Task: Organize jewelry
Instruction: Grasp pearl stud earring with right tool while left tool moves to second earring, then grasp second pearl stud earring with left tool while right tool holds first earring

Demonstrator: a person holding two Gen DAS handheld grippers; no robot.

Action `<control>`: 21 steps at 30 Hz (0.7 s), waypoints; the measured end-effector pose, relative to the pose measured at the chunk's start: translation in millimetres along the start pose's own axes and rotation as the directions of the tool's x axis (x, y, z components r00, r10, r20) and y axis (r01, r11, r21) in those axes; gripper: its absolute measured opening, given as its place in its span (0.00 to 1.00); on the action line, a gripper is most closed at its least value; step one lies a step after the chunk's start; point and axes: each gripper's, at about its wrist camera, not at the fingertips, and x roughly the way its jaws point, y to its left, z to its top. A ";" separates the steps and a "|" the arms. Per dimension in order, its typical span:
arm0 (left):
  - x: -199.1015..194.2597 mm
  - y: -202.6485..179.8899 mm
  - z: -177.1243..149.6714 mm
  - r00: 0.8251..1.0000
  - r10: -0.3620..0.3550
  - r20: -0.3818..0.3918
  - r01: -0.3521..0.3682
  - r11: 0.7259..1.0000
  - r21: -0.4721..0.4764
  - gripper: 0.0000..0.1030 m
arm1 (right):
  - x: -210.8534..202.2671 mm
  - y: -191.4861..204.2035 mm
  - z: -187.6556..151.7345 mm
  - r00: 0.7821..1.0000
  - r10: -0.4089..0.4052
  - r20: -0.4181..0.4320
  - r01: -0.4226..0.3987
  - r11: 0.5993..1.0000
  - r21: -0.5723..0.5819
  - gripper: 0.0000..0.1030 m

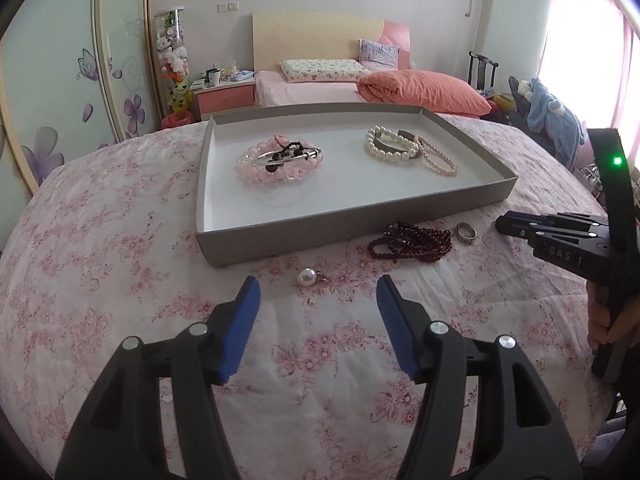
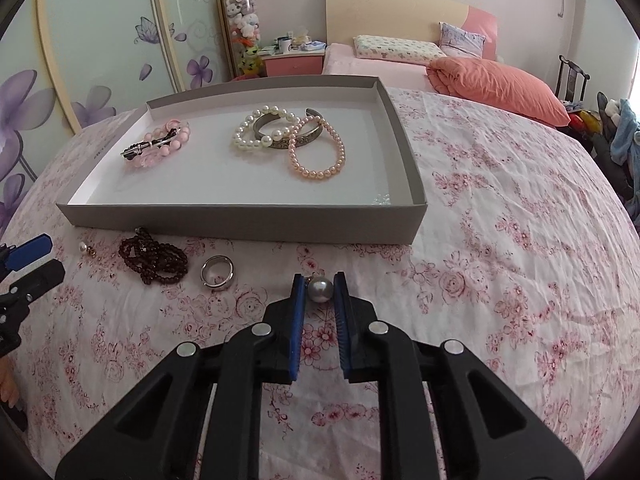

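A grey tray (image 1: 320, 224) (image 2: 240, 220) lies on the floral cloth. It holds a pink bead bracelet with a silver bangle (image 1: 280, 158) (image 2: 158, 142) and white and peach pearl bracelets with a metal cuff (image 1: 404, 146) (image 2: 288, 136). In front of the tray lie a dark red bead string (image 1: 410, 240) (image 2: 154, 258), a silver ring (image 1: 466, 233) (image 2: 218, 272) and a white pearl earring (image 1: 307, 277) (image 2: 84, 248). My left gripper (image 1: 318, 300) is open just before the white pearl. My right gripper (image 2: 319, 290) is shut on a grey pearl earring (image 2: 320, 289); it also shows in the left wrist view (image 1: 508, 226).
The cloth covers a round table (image 2: 500, 240). Behind it stand a bed with an orange quilt (image 1: 420, 88), a pink nightstand (image 1: 226, 96) and a wardrobe with flower doors (image 2: 100, 60). Clothes lie on a chair (image 1: 552, 116) at the right.
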 end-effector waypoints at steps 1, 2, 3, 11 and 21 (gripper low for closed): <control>2.2 -1.1 0.6 1.000 0.004 -0.006 -0.004 1.000 -0.002 0.58 | -0.2 -0.5 -0.2 1.000 0.000 0.000 0.000 1.000 0.000 0.15; 5.5 -1.6 1.5 1.000 0.009 -0.015 -0.009 1.000 -0.010 0.58 | -0.1 -0.3 -0.1 1.000 0.001 0.000 -0.001 1.000 0.001 0.15; 8.9 -1.4 2.1 1.000 0.013 -0.024 -0.014 1.000 -0.022 0.58 | 0.0 -0.1 -0.1 1.000 0.002 0.000 -0.002 1.000 0.002 0.15; 29.6 5.6 9.4 0.994 0.053 -0.091 -0.063 0.991 -0.116 0.58 | -0.4 -1.5 0.2 1.000 0.008 -0.001 -0.008 1.000 0.008 0.15; 38.7 -8.1 16.1 0.983 0.149 -0.106 -0.159 0.982 -0.098 0.47 | -1.4 -3.9 0.7 1.000 0.021 -0.002 -0.021 1.000 0.018 0.15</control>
